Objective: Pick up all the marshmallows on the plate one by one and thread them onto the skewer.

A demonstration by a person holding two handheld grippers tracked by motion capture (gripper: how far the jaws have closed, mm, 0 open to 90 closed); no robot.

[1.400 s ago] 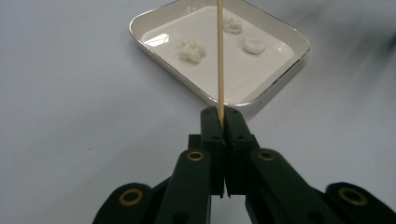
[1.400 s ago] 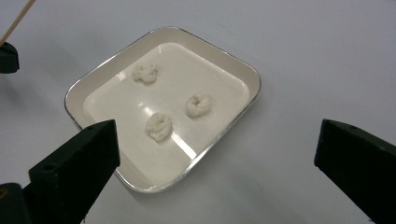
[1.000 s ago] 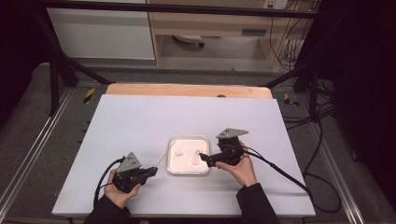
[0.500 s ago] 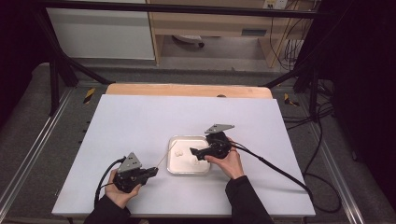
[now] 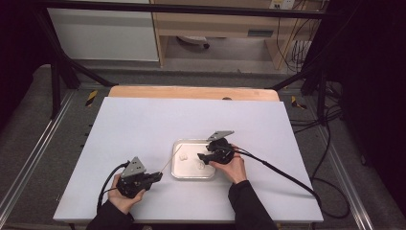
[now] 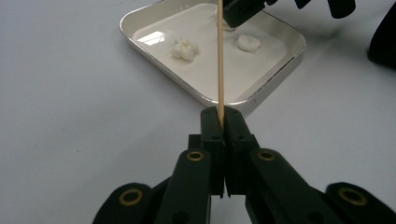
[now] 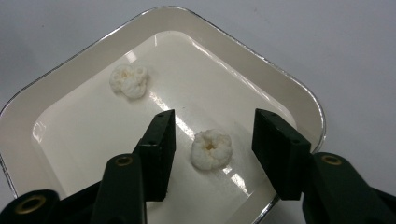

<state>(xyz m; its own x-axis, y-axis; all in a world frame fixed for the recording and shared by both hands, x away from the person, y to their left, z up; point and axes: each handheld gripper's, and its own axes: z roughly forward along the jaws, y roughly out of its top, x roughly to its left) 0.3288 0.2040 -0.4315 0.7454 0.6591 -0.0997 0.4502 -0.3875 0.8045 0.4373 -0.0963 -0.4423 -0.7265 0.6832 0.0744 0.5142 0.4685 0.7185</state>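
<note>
- The left gripper (image 6: 219,122) is pinching a stick (image 6: 219,56), fingers pressed together.
- The right gripper (image 7: 212,151) is closing spread fingers around a puff (image 7: 211,149) in the tray (image 7: 289,79), near the desk's front edge.
- No puff is on the stick yet.

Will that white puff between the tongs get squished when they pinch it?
Probably, if pinched hard: the puff looks airy and crumbly. It seems very light, so it may skid on the glossy tray. The right tongs, just closing, flank it without touching.

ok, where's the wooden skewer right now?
The skewer is clamped in the left tongs, at the high view's lower left, its tip slanting over the near-left edge of the white tray toward two popcorn pieces.
</note>
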